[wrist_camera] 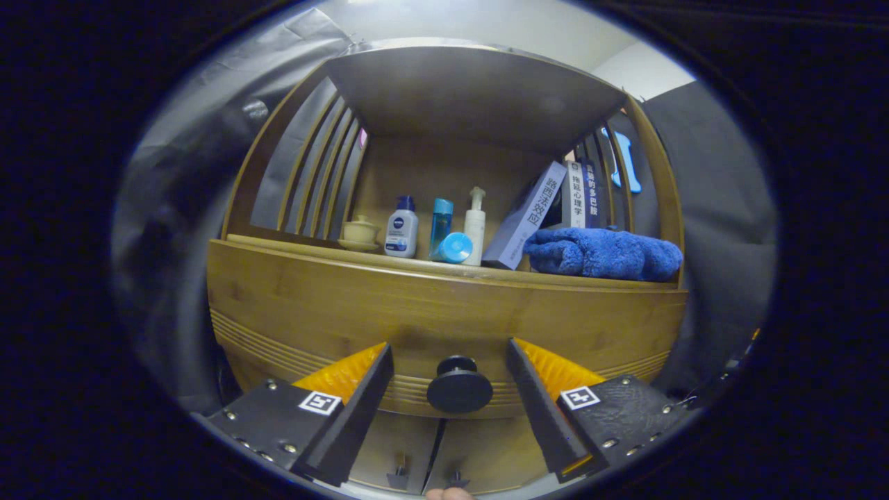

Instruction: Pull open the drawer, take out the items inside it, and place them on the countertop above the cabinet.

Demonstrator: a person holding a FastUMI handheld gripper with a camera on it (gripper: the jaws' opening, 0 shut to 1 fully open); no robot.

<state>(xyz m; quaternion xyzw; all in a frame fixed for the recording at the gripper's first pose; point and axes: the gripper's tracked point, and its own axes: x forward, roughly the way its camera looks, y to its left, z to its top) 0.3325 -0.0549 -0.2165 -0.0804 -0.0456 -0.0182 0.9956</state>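
A wooden cabinet (444, 312) stands against the booth's dark cloth, with slatted sides and an open shelf above its drawer. The shelf floor is the desk (298, 246) the task names, and it carries a lidded cup (360, 230) on a saucer, a white bottle (401, 235), a blue bottle (440, 223) with a round blue cap (455, 248) lying just beside it, a pump bottle (475, 226), some leaning books (549, 208) and a folded blue towel (603, 253).

Below the desk the drawer (333, 312) sits flush with the cabinet front, so it reads as closed, and whatever it holds is hidden. Whether the things on the desk came from it cannot be told: a shut drawer under a stocked desk fits a drawer yet to be pulled as well as one emptied and pushed back.

The relation that matters is knob to tongs. The round dark knob (459, 385) stands out from the drawer's lower edge and lies dead ahead, centred in the gap between the two fingers of the tongs (450, 357). The fingers stand wide apart, released, each well clear of the knob's sides and touching nothing. The knob's stem points straight back toward the camera, in line with the tongs, so a pull would run along that same line. Under the drawer two cupboard doors (444, 451) meet at a seam.
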